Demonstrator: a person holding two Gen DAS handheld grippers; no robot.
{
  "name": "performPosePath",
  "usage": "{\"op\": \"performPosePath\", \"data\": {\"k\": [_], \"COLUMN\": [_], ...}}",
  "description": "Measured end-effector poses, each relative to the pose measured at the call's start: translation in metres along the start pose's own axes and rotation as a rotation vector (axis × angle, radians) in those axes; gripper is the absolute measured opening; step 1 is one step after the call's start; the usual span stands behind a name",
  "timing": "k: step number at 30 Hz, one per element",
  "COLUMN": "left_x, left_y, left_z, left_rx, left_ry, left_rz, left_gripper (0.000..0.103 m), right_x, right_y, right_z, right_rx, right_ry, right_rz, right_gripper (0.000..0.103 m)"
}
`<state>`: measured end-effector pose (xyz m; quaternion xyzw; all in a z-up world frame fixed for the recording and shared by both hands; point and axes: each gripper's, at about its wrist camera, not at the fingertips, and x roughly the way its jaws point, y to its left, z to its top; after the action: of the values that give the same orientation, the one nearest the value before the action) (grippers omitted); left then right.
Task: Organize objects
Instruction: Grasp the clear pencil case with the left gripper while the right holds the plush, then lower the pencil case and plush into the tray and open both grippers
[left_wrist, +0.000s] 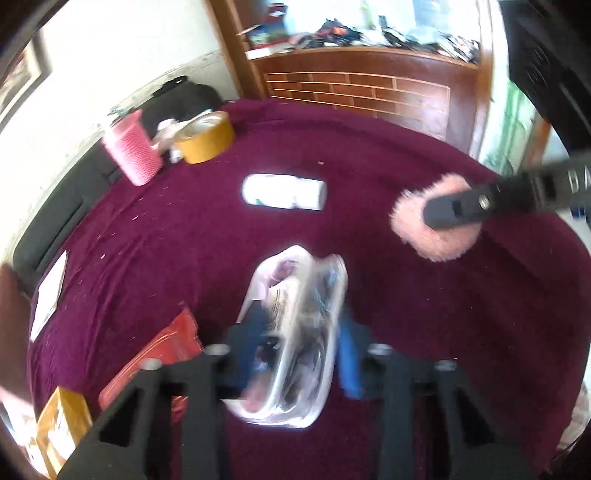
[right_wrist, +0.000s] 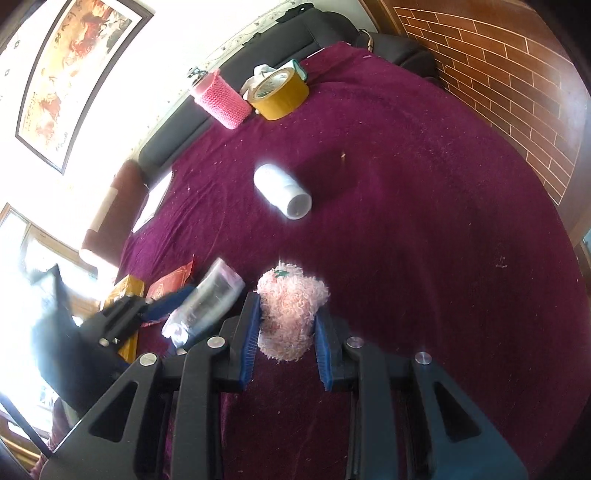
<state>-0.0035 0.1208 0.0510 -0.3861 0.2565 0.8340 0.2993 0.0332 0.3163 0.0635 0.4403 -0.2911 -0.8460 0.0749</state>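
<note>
My left gripper (left_wrist: 295, 347) is shut on a clear plastic bag (left_wrist: 295, 332) with dark items inside, held above the maroon cloth; the bag also shows in the right wrist view (right_wrist: 207, 302). My right gripper (right_wrist: 286, 328) is shut on a pink fluffy toy (right_wrist: 291, 310), which also shows in the left wrist view (left_wrist: 428, 225) at the right. A white bottle (left_wrist: 284, 192) (right_wrist: 282, 190) lies on its side mid-table. A yellow tape roll (left_wrist: 205, 136) (right_wrist: 279, 92) and a pink knitted cylinder (left_wrist: 131, 147) (right_wrist: 221, 98) stand at the far edge.
A red packet (left_wrist: 159, 354) (right_wrist: 171, 282) and a yellow box (left_wrist: 61, 424) (right_wrist: 125, 291) lie near the left edge. A white card (left_wrist: 50, 291) lies further along that edge. A dark sofa (right_wrist: 258, 48) and a wooden brick-pattern cabinet (left_wrist: 369, 88) stand beyond the table.
</note>
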Motion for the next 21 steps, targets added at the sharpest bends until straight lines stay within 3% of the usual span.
{"op": "performPosePath", "data": {"k": [7,11,18,21], "left_x": [-0.066,-0.120,-0.199,-0.226], "left_y": [0.040,0.075,0.140,0.158], "left_z": [-0.030,-0.069,-0.161,-0.206], "left_rx": [-0.210,-0.353,-0.552,-0.626], "left_ry": [-0.139,-0.237,-0.276,-0.267], "left_rz": [-0.064,-0.100,-0.008,0.090], "left_gripper": [0.020,0.020,0.020,0.020], "right_x": [-0.011,-0.012,0.017,0.042], "right_y": [0.034,0.067,0.162,0.204], "right_z": [-0.010,-0.017,-0.046,-0.063], "right_rx": [-0.070,-0.129,-0.290,-0.352], "right_ry": [-0.017,-0.009,0.091,0.157], "right_rz": [0.003,0.026,0.154,0.210], "right_gripper": [0.024,0.024,0.024,0.025]}}
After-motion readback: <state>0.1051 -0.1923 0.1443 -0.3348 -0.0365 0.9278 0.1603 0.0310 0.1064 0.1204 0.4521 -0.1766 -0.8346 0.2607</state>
